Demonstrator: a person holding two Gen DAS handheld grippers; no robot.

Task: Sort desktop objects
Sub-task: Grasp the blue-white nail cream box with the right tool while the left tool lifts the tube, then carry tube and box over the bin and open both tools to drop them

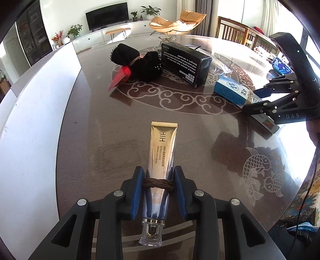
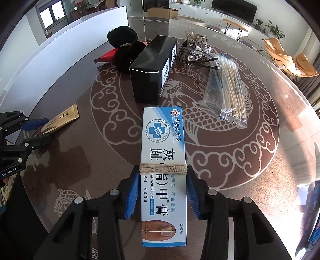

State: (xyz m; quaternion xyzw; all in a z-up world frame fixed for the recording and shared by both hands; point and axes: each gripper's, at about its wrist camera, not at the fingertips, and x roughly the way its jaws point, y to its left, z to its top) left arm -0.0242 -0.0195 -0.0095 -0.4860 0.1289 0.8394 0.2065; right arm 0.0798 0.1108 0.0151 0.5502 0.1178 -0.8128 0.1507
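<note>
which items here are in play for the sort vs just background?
In play:
gold eye cream tube, in left gripper
toe nail cream box, in right gripper
black box
cotton swab pack
black pouch

Background:
white board
TV
orange chair

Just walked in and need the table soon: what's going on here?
A person is sorting table clutter with handheld tongs. The left tongs grip a gold eye cream tube; the right tongs grip a blue-white nail cream box. Both lie low over the table. A black box, cotton swab pack and black fabric bundle remain unsorted.
</note>
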